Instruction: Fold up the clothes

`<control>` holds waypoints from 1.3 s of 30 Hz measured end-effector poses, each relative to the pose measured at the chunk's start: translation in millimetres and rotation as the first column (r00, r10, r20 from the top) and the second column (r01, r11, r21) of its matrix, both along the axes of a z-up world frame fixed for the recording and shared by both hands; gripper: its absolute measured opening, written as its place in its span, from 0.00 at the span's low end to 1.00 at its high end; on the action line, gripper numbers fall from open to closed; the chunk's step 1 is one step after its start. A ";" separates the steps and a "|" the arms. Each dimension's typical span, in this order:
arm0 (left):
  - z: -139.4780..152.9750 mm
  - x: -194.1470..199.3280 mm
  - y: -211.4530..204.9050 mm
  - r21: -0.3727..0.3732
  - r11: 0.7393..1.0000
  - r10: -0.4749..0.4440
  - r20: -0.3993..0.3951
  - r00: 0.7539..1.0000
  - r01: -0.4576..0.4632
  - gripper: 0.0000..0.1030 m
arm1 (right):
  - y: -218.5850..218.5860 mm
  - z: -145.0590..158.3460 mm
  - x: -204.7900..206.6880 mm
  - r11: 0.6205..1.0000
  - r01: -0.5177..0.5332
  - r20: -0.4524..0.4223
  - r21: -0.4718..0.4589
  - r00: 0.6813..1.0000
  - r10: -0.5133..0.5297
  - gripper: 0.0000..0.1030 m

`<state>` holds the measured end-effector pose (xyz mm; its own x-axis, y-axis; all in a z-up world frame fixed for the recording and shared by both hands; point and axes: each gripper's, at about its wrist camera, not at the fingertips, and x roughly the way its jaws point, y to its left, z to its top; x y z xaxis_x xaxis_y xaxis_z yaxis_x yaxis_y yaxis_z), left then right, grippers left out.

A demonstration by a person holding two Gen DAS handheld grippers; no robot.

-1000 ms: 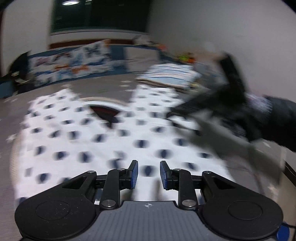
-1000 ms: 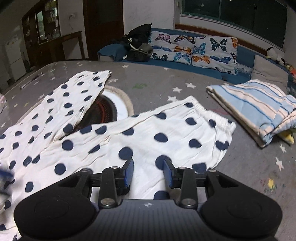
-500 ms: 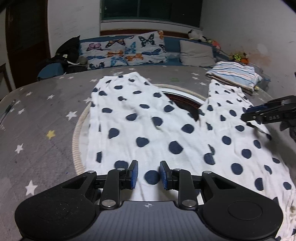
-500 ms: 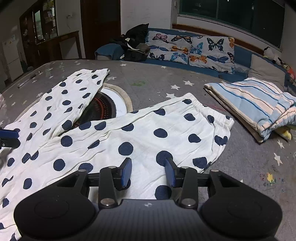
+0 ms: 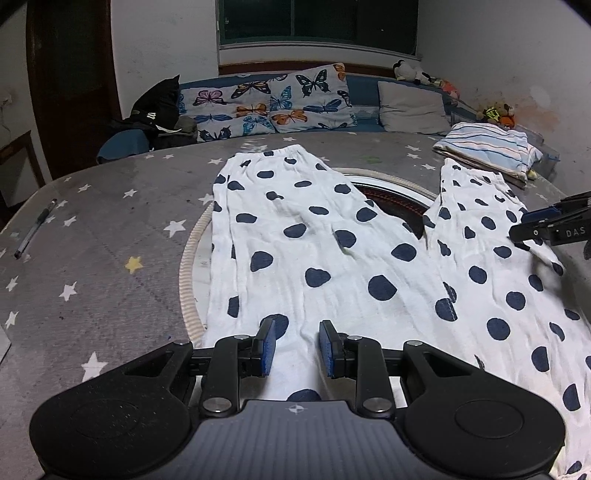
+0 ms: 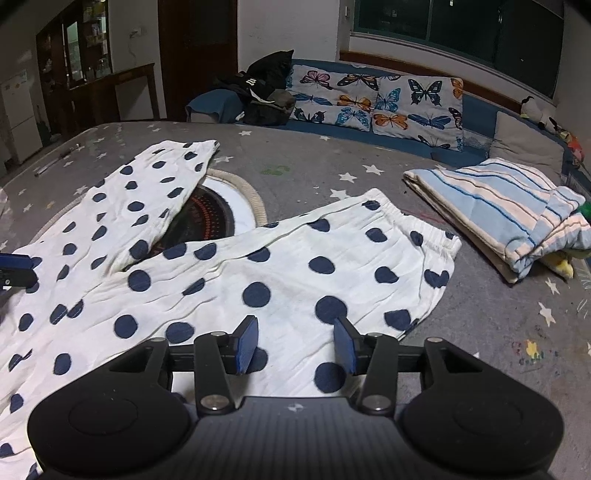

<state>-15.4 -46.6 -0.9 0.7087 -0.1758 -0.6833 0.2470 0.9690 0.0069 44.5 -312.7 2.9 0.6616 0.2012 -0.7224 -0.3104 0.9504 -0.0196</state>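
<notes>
Now we are hovering left gripper (image 5: 293,347) and right gripper (image 6: 295,345), both spread, over polka-dot pants (image 5: 332,258); striped folded cloth (image 6: 502,210) lying at two o'clock, pen (image 5: 35,229) at ten.

A grey star-printed mat (image 5: 110,236) covers the floor. Behind it runs a blue bench sofa (image 6: 476,110) carrying butterfly cushions (image 6: 373,99) and a plain grey cushion (image 5: 412,107). Above the sofa a dark window (image 5: 317,20) sits in the white wall (image 5: 491,48). Left of the sofa stands a dark wooden door (image 5: 74,74).
</notes>
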 end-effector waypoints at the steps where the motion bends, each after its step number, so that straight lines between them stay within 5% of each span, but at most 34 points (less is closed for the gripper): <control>1: 0.1 -0.7 0.0 0.006 1.000 0.001 0.003 1.000 -0.002 0.29 | 0.7 -0.7 -1.0 1.000 -0.002 -0.003 -0.002 1.000 0.002 0.45; 16: 7.0 -16.4 0.9 0.043 0.999 0.004 0.034 0.999 -0.006 0.49 | -3.2 -3.3 -13.8 0.999 0.034 -0.005 -0.006 0.999 -0.034 0.51; 26: 25.0 -53.9 -24.1 0.024 0.995 -0.102 0.082 0.991 0.101 0.70 | -12.5 4.8 -27.7 0.996 0.084 0.013 0.007 0.996 -0.084 0.59; 33: 34.6 -88.3 -58.3 0.003 0.970 -0.243 0.103 0.965 0.244 0.76 | -20.4 11.1 -40.8 0.993 0.113 0.034 0.019 0.993 -0.113 0.67; 39: 37.0 -118.4 -90.1 -0.009 0.918 -0.395 0.100 0.913 0.397 0.76 | -26.5 12.2 -48.5 0.991 0.132 0.039 0.034 0.990 -0.133 0.68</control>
